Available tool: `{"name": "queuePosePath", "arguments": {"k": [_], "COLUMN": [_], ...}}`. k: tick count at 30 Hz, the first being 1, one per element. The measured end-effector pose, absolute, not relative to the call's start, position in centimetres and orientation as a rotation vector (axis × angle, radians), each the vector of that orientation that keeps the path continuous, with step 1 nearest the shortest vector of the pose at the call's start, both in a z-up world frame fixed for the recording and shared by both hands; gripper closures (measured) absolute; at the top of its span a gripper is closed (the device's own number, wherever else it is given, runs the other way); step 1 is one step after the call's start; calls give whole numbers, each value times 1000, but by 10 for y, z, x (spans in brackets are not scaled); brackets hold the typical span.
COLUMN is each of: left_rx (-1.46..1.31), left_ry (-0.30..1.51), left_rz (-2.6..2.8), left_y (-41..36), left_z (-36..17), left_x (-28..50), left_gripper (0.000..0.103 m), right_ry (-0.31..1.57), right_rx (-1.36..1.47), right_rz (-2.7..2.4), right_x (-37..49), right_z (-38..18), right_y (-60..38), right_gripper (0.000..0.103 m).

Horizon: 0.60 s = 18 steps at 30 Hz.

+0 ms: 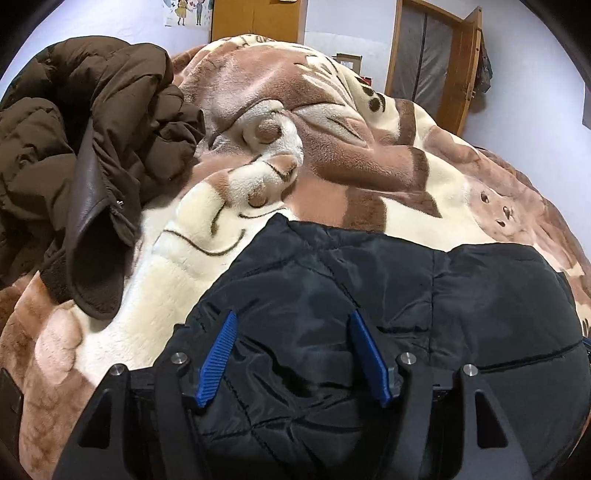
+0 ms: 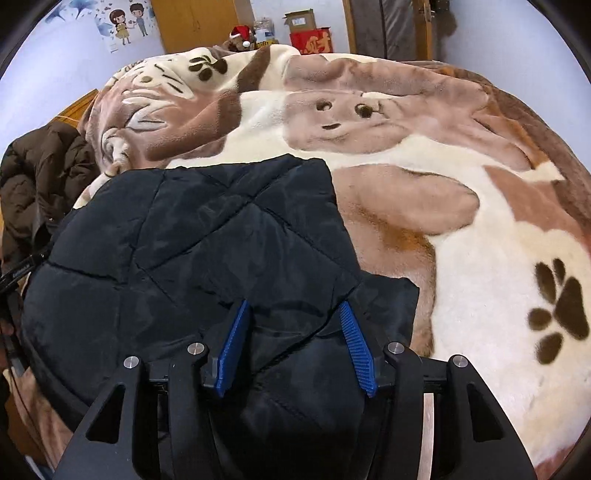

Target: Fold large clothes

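Two coats share the bed I'm working over. I have the black jacket [image 1: 369, 314] lying folded on the plush blanket [image 1: 332, 147] right under both tools. My left gripper [image 1: 291, 325] has its jaws parted about halfway, blue pads [image 1: 218, 354] apart with quilted fabric showing between them, and nothing pinched. My right gripper [image 2: 295, 314] is the same: jaws partly spread over the jacket's edge near its 5 o'clock corner, with no grip on the cloth. Off at 10 o'clock from the left tool sits a crumpled brown coat [image 1: 85, 147], just beside the jacket but apart from it. Blanket ridges bunch up at 12 o'clock. Beyond the bed's far edge I see a wooden wardrobe [image 2: 199, 22], a red box [image 2: 312, 40], a Santa hat [image 2: 242, 33] and a cartoon poster [image 2: 125, 26] on the wall.
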<state>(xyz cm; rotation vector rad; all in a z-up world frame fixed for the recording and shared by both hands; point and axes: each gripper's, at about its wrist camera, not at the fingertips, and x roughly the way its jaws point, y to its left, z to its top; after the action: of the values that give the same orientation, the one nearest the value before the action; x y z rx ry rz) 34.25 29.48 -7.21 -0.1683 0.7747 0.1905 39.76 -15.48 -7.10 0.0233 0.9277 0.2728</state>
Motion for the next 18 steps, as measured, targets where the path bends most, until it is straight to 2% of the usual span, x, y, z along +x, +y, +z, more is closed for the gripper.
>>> {"name": "queuePosePath", "arguments": {"k": [7,18], "left_rx": [-141,-222], "left_ry": [779,732], "left_rz": [208,179], "left_y": [280,200], "left_z": [-50,5], "left_x": [321,181], "left_gripper": [36,36], "right_ry": [906,837], "right_rx": [-10,8], "right_rz": [261,323], "right_x": [380,261], "right_z": [-48,5], "right_y": [-156,-162], "right_gripper": [51,50]}}
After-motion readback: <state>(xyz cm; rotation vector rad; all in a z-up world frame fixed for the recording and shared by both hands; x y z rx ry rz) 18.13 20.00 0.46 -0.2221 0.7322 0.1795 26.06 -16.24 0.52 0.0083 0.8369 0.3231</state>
